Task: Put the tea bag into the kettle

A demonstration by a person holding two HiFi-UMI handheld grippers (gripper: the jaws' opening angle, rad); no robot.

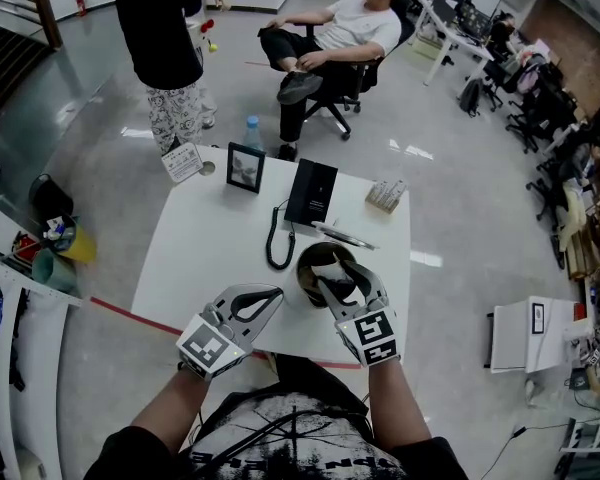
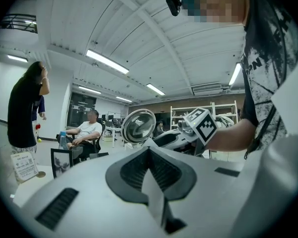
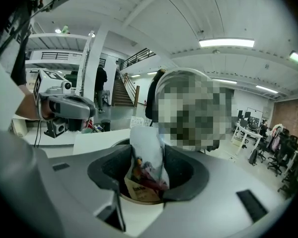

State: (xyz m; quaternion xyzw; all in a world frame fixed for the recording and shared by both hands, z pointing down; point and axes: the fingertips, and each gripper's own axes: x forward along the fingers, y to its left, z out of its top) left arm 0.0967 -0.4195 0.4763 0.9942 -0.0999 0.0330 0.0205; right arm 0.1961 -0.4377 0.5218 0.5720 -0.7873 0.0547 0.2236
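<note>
**Head view.** The right gripper (image 1: 342, 274) is poised over the open mouth of the dark round kettle (image 1: 304, 268), with its jaws reaching in above the rim. The left gripper (image 1: 273, 294) lies just left of the kettle on the white rectangular table (image 1: 200, 248), its jaw tips together. A small black picture frame (image 1: 245, 166) stands well beyond both sets of jaws, at the far edge.

**Left gripper view.** The two dark pads meet at the tip, so the jaws are closed with nothing between them. Straight ahead of the jaws is the kettle's shiny round metal lid (image 2: 138, 125), standing upright. The right gripper comes in towards it from the right.

**Right gripper view.** The jaws stand apart. A white paper tea bag with coloured print (image 3: 148, 152) stands upright between them. It leans towards the right pad, and a dark gap shows on the left side. The pads do not appear to press on it. Its lower end sits deep in the throat of the jaws.
</note>
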